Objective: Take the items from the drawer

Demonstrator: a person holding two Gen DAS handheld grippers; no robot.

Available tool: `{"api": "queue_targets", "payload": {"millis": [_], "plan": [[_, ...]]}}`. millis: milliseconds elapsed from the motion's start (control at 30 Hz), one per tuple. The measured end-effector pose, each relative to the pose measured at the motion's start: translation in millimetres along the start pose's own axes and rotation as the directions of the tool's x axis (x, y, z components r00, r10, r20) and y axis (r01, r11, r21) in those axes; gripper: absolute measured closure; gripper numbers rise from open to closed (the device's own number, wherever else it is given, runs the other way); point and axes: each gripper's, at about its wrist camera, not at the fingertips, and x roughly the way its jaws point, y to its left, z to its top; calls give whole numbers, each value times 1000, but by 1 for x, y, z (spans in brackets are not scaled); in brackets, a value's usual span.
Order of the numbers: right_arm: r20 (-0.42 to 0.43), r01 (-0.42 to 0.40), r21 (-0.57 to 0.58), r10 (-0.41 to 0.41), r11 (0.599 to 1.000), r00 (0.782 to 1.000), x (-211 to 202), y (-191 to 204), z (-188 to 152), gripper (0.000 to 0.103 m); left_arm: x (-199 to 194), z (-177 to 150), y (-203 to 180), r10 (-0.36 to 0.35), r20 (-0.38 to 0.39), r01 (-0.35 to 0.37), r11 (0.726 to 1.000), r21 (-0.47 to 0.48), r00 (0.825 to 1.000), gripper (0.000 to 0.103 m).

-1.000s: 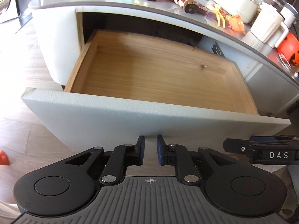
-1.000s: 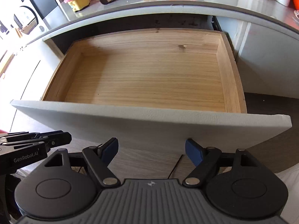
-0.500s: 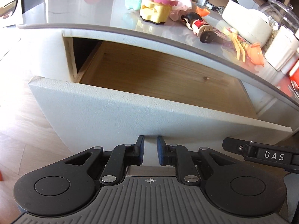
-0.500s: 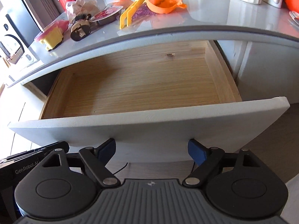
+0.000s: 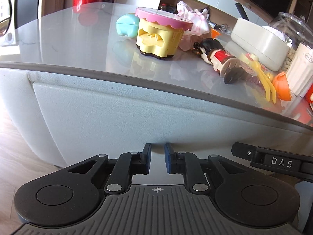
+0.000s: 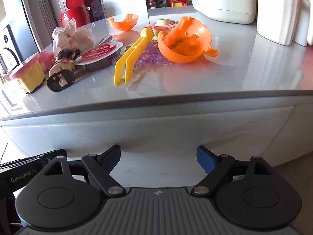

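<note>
Presently: drawer flush under the table, front closed; its former contents cannot be told from other clutter. Left tool narrowly apart and opening, empty; right tool wide apart, empty; both at the drawer front. Advice: seat the front evenly, then back straight off. Left view alone shows the glass jar; right view alone, the orange bowl.

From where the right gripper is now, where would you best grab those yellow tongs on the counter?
Probably across the two prongs of the yellow tongs, near mid-length, coming from above. They lie flat, prongs toward the counter edge, their joined end up against the orange bowl; the prong half looks clear.
</note>
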Motion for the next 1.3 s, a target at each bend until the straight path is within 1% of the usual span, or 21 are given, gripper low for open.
{"api": "queue_targets", "payload": {"millis": [67, 167, 233, 333, 367, 400, 433, 500, 567, 633, 700, 733, 800, 867, 900, 967, 1000, 1033, 1133, 1233, 1300], "plan": [[9, 1, -3, -1, 1000, 1000, -1, 0, -2, 15, 1, 0, -1, 2, 5, -2, 1000, 2, 1000, 86], [29, -12, -17, 12, 1000, 1000, 2, 2, -7, 6, 1, -2, -2, 2, 14, -2, 1000, 18, 1000, 86], [41, -2, -33, 3, 999, 999, 2, 5, -11, 6, 1, -5, -2, -4, 30, 3, 1000, 30, 1000, 86], [59, 20, -90, -14, 996, 998, -1, 7, -17, 6, 0, -13, -6, -7, 57, 3, 998, 63, 998, 86], [75, 36, -107, -28, 994, 997, -4, 8, -19, 6, -1, -15, -8, 1, 66, -6, 997, 75, 998, 86], [87, 45, -119, -35, 992, 996, -9, 8, -21, 6, -5, -16, -11, 33, 81, -40, 995, 88, 996, 86], [88, 48, -121, -37, 992, 995, -13, 7, -22, 6, -11, -17, -13, 59, 88, -67, 993, 97, 994, 86], [77, 53, -103, -45, 993, 996, -27, 5, -24, 5, -34, -20, -17, 80, 98, -89, 991, 98, 992, 86], [67, 29, -81, -23, 996, 997, -47, -2, -26, 0, -64, -27, -26, 90, 131, -105, 988, 111, 987, 86], [64, 0, -74, 5, 997, 998, -71, -4, -35, 0, -95, -40, -34, 82, 155, -100, 989, 110, 985, 86], [40, -19, -65, 22, 998, 999, -97, -7, -47, 0, -126, -59, -41, 64, 170, -84, 990, 111, 983, 86], [35, -37, -53, 39, 998, 999, -113, -9, -60, 0, -137, -69, -44, 59, 182, -82, 990, 116, 981, 86], [63, -45, -44, 48, 998, 997, -143, -15, -84, 0, -155, -90, -51, 67, 213, -101, 983, 151, 975, 86], [149, 2, -70, 8, 998, 989, -167, -19, -104, 0, -159, -102, -59, 67, 239, -113, 976, 187, 969, 86], [204, 26, -89, -7, 996, 979, -179, -16, -116, 0, -158, -101, -63, 60, 248, -111, 974, 199, 967, 86], [297, 47, -105, -14, 993, 955, -187, -14, -121, 0, -158, -99, -68, 51, 276, -116, 968, 222, 960, 86], [319, 59, -121, -17, 991, 948, -189, -13, -120, 0, -156, -100, -71, 51, 277, -119, 964, 237, 960, 86], [321, 75, -141, -26, 987, 947, -186, -10, -121, 0, -152, -101, -73, 51, 269, -122, 959, 254, 962, 86], [278, 112, -197, -54, 974, 959, -174, -3, -121, 0, -149, -105, -80, 40, 262, -117, 950, 289, 964, 86], [283, 100, -177, -47, 979, 958, -174, -5, -118, 0, -150, -107, -79, 31, 261, -110, 950, 292, 965, 86], [266, 99, -168, -51, 981, 962, -171, -6, -117, 0, -149, -108, -76, 36, 254, -108, 954, 278, 967, 86]]}}
